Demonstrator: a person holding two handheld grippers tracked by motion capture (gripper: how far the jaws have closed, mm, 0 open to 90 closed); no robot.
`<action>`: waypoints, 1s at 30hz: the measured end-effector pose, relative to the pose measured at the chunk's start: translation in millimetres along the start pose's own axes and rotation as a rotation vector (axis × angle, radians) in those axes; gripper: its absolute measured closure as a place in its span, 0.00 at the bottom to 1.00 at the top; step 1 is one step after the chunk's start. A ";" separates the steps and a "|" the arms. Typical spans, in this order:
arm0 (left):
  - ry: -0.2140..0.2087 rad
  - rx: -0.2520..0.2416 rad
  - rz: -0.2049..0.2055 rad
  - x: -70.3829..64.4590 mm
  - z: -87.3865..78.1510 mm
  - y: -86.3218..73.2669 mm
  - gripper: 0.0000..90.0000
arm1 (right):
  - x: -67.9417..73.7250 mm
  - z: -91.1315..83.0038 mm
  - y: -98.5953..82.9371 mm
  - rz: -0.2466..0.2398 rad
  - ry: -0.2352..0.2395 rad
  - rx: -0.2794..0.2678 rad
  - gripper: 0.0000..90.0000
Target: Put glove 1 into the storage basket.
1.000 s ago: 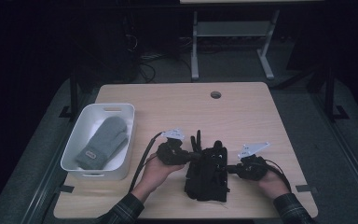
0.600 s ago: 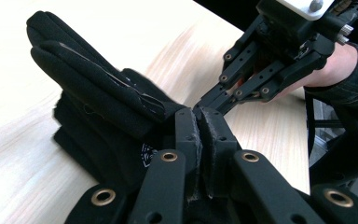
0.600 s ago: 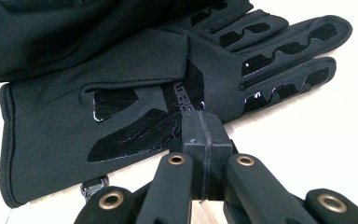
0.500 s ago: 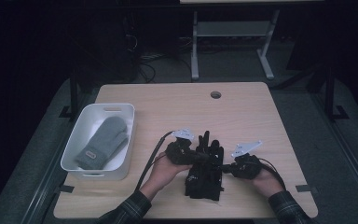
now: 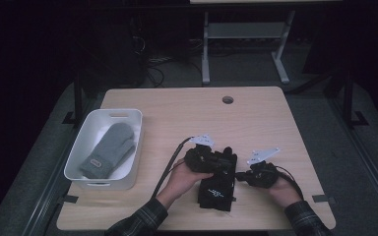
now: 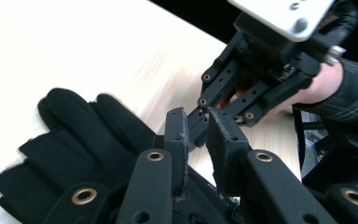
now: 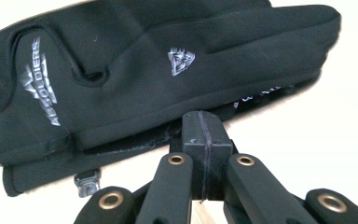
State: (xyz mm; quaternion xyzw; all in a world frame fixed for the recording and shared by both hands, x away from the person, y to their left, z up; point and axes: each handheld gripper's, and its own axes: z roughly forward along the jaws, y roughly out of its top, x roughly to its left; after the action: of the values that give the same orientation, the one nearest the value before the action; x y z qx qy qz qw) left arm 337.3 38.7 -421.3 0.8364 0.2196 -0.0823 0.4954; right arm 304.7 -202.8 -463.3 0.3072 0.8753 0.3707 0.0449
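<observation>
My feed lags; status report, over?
Left gripper slightly open over black gloves. Right gripper shut at glove edge. Nothing blocking.

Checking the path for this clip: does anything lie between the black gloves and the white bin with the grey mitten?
Nothing visible does. Bare wooden tabletop separates the black fabric gloves from the white plastic bin, where a grey knitted mitten lies.

The black glove (image 7: 158, 79) carries the word "ABSOLDIERS" in silver-grey letters near its cuff, beside a jagged emblem; a smaller emblem of the same kind sits farther along it.
</observation>
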 end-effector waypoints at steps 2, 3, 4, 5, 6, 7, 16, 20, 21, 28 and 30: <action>0.003 0.005 0.011 -2.1 -3.6 -0.2 0.97 | -4.2 -4.9 -3.0 0.014 -0.018 -0.011 0.98; 0.006 0.019 0.025 -2.7 -5.7 -0.7 0.99 | -6.9 -7.9 -4.8 0.027 -0.029 -0.014 0.96; 0.011 0.018 0.021 -4.9 -6.1 -1.9 0.99 | -10.1 -10.6 -6.8 0.037 -0.040 -0.017 0.93; 0.013 0.032 0.034 -5.3 -7.1 -2.8 0.99 | -14.1 -13.6 -9.5 0.044 -0.057 -0.024 0.86; 0.014 0.039 0.041 -6.0 -7.2 -4.3 0.99 | -16.7 -15.8 -11.4 0.058 -0.077 -0.033 0.81; 0.014 0.045 0.040 -7.6 -6.7 -6.1 0.99 | -19.3 -17.9 -13.2 0.066 -0.089 -0.040 0.73; -0.006 0.137 0.052 -23.9 15.4 -28.5 0.99 | -35.6 -20.1 -24.5 0.104 -0.222 -0.037 0.31; 0.011 0.202 0.068 -25.8 20.9 -37.9 0.99 | -38.4 -18.7 -27.2 0.092 -0.242 -0.028 0.27; 0.018 0.214 0.072 -26.4 21.4 -39.7 0.99 | -38.1 -18.2 -27.8 0.096 -0.247 -0.027 0.26; 0.073 0.279 0.111 -28.8 11.1 -44.3 0.99 | -39.6 -15.9 -30.7 0.104 -0.271 -0.048 0.18; 0.090 0.298 0.114 -26.8 5.4 -45.7 0.99 | -39.3 -15.4 -31.3 0.111 -0.276 -0.054 0.17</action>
State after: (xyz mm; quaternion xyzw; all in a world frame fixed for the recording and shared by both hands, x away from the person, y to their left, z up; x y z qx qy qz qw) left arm 293.4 45.2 -450.6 0.9146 0.1791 -0.0480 0.3594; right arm 315.9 -251.7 -479.3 0.4019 0.8322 0.3503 0.1524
